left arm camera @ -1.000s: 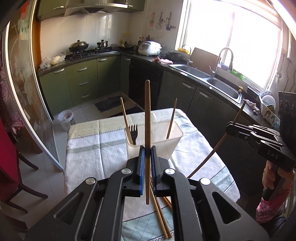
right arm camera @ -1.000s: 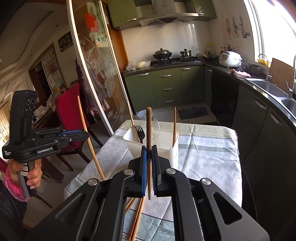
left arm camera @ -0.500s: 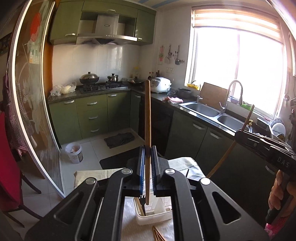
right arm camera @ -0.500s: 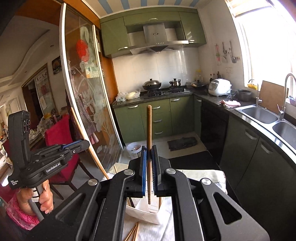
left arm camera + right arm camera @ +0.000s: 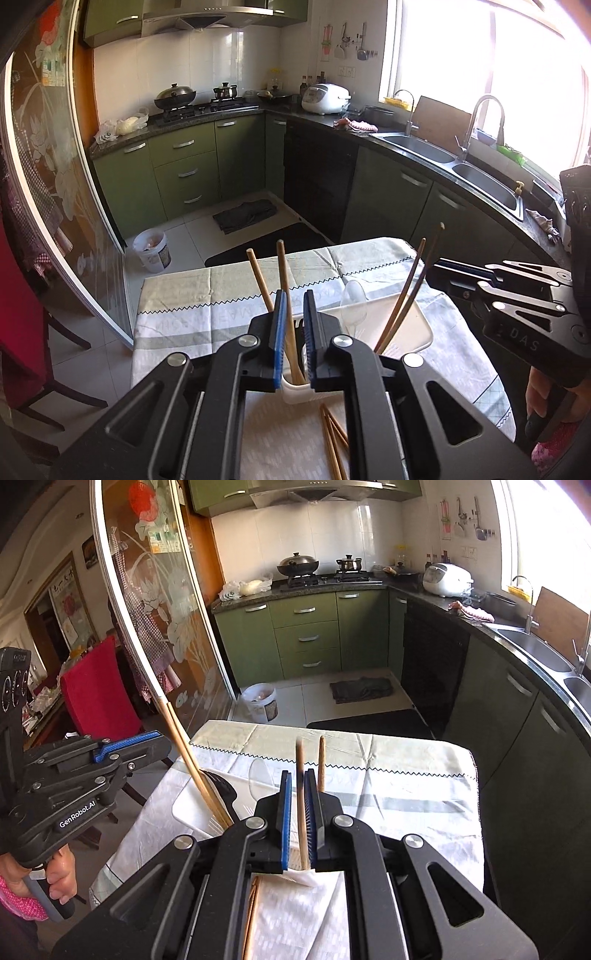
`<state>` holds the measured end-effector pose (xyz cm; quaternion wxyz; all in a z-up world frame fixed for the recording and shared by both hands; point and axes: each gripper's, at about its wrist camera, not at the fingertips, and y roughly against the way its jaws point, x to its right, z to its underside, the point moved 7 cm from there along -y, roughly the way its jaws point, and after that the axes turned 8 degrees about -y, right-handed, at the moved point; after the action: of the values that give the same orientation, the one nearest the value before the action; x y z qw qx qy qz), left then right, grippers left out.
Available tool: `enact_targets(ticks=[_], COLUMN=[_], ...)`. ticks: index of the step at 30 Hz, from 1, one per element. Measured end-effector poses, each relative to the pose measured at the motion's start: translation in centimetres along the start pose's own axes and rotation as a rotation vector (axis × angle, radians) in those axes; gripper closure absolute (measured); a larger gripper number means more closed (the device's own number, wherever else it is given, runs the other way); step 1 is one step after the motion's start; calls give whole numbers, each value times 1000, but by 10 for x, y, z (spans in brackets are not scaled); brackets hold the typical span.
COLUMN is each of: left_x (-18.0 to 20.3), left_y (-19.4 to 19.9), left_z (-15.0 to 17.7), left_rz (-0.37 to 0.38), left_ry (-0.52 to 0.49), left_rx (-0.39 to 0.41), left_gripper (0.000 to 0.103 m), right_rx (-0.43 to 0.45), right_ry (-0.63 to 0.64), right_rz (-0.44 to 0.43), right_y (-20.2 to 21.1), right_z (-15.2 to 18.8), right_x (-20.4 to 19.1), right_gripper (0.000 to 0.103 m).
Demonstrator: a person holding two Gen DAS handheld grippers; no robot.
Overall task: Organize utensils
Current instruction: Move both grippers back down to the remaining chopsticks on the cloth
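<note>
- Wooden and slim, one chopstick point(image 5: 286, 291) stood almost upright between the blue pads of the left gripper point(image 5: 293, 306), with its lower end down inside the white plastic container point(image 5: 410, 325).
- The left gripper's jaws had just been opening. They stood narrowly apart with the stick between them, and a clear gap showed between the stick and the right-hand pad.
- A second chopstick point(image 5: 301, 801) stood the same way in the right gripper point(image 5: 297, 786), its foot also in the container. Those jaws were barely apart. The stick lay against one pad and a sliver of cloth showed between it and the other.
- The container sat on a table under a pale striped tablecloth point(image 5: 207, 314), just in front of both grippers.
- It already held a black fork point(image 5: 219, 786), a clear plastic spoon point(image 5: 352, 299) and several more chopsticks leaning at its ends.
- A few loose chopsticks point(image 5: 332, 439) lay flat on the cloth on the near side of the container, below the grippers.
- A hand point(image 5: 55, 871) gripped each tool's handle from below, and a pink patterned sleeve showed at the wrist.
- Green kitchen cabinets point(image 5: 306, 635) and a steel sink point(image 5: 480, 177) stood well behind the table.
</note>
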<state>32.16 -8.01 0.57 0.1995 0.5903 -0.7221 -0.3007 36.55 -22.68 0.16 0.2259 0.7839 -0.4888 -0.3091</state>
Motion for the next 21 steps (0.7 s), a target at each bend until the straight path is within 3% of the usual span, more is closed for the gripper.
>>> enact_targets(ticks=[5,7,12,16,21], left_x=[2,10,33,46,47], left_y=[24,31,7,-28,-61], left_z=[5,18,91,152,182], left_rz=[20,39,103,160,164], left_ry=[11,5,-3,3,26], left_rx=[2,-30,-240,-423,-520], left_gripper=[88,77,74,74,76], right_rx=[85,100,11,-70,-119], right_ry=[7,18,33,-32,-147], right_rz=[-52,-61,-52,-50,-39], right_y=[54,73,79,65,56], right_z=[3,15,85,140,177], right_x=[-8,-8,3,31,74], right_gripper=[84,79,79,79,79])
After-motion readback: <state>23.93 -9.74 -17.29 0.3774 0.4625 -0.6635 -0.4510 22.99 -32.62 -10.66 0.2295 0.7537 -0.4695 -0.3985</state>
